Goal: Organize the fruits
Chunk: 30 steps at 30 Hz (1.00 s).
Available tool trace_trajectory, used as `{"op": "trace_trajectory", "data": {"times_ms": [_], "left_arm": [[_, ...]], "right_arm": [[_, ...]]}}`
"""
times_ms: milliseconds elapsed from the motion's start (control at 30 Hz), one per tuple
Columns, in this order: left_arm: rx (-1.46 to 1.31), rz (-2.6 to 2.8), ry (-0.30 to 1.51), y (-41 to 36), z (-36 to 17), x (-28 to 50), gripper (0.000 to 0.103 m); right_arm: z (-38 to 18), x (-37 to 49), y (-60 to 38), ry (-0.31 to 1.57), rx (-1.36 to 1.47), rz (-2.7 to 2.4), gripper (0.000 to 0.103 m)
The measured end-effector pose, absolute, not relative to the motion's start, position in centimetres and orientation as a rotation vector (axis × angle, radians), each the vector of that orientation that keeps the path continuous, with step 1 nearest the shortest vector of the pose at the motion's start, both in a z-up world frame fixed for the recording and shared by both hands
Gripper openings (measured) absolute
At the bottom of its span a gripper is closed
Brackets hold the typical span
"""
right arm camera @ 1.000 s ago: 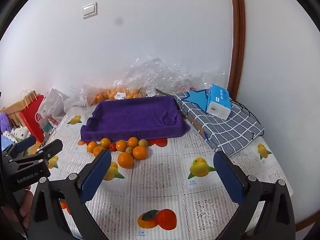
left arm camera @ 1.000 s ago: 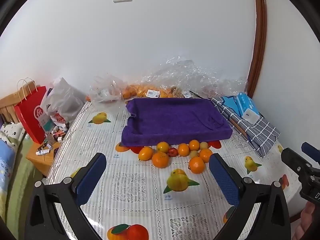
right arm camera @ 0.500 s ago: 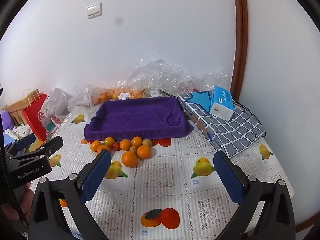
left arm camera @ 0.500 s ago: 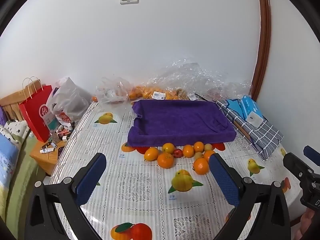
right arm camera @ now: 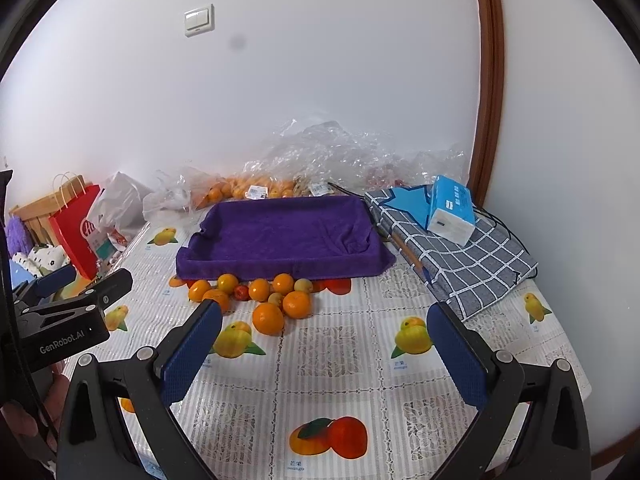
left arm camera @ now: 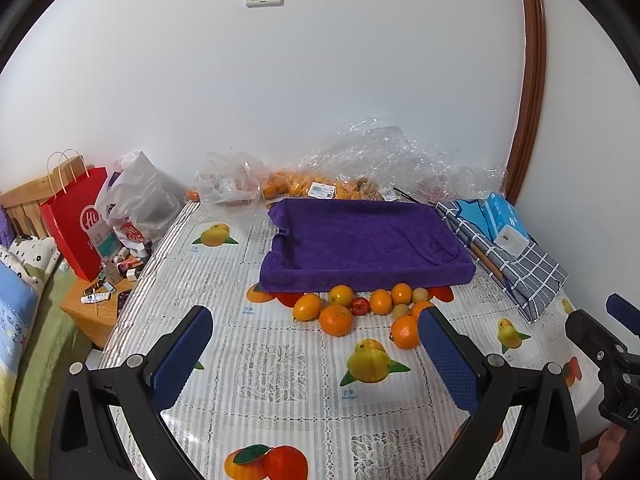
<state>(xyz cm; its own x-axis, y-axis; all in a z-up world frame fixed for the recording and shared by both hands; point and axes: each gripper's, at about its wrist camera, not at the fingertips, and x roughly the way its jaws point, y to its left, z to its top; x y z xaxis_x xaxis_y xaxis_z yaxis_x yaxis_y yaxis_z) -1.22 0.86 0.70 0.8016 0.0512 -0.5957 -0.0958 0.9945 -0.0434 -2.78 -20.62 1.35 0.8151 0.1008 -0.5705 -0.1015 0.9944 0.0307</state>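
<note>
A cluster of loose fruits (left arm camera: 360, 312), mostly oranges with one small red piece among them, lies on the patterned surface (left arm camera: 256, 384), touching the near edge of a purple towel-lined tray (left arm camera: 368, 244). Behind the tray sit clear plastic bags of oranges (left arm camera: 304, 188). The left tongs (left arm camera: 316, 356) and right tongs (right arm camera: 324, 356) both hover spread wide, holding nothing, short of the fruits.

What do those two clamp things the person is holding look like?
Both the left gripper and right gripper have black frames with silver bolts and two fingers faced with dimpled blue pads. White "GenRobot.AI" lettering marks the left one's side.
</note>
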Motion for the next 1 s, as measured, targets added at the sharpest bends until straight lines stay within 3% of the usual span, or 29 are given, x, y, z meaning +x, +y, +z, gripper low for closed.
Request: {"op": "trace_trajectory", "data": {"times_ms": [1000], "left_arm": [[-0.083, 0.064, 0.629, 0.69, 0.10, -1.63, 0.103]], "right_arm": [[1.46, -3.02, -20.91, 0.595, 0.020, 0.112, 0.101]]}}
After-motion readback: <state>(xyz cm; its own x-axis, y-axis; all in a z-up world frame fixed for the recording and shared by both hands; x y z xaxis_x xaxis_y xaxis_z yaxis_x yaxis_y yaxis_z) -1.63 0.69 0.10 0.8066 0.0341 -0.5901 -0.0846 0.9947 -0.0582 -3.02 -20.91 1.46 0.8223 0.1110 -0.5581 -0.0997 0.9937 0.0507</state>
